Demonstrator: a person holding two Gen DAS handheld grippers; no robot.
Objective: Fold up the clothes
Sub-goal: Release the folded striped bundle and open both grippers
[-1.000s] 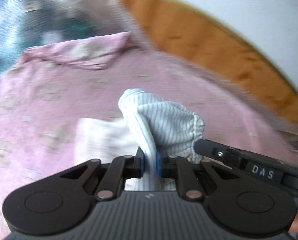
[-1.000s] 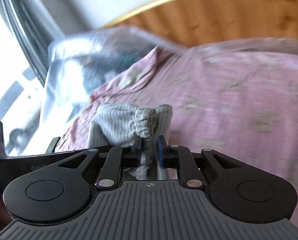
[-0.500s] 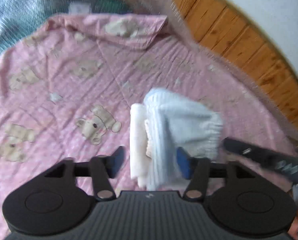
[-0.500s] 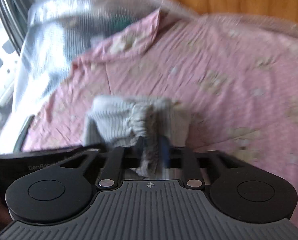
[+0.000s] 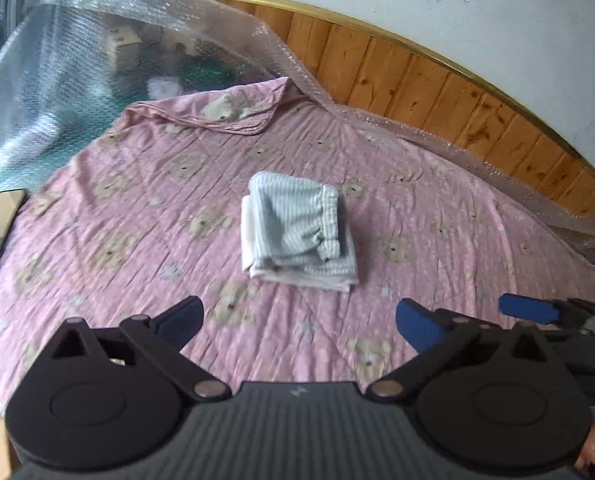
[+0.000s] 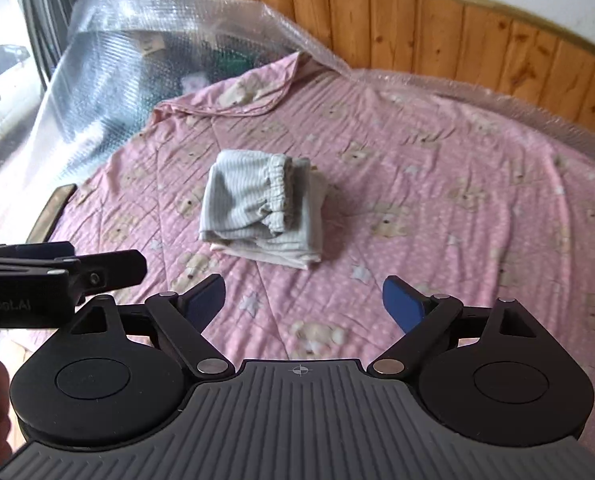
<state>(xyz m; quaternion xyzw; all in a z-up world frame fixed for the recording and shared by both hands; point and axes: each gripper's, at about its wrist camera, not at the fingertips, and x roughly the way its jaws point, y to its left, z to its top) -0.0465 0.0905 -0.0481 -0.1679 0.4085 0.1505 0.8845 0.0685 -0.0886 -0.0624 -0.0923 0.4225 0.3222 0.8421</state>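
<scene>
Having let go a second ago, I hold the left gripper (image 5: 299,320) and right gripper (image 6: 303,300) wide, empty; the striped garment (image 5: 297,228) lies folded on the pink sheet (image 5: 437,208).

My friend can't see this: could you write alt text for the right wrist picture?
A folded striped garment lies on a pink bear-print sheet, with the open right claw in the foreground, holding nothing. Behind are bubble wrap and a wooden headboard.
</scene>
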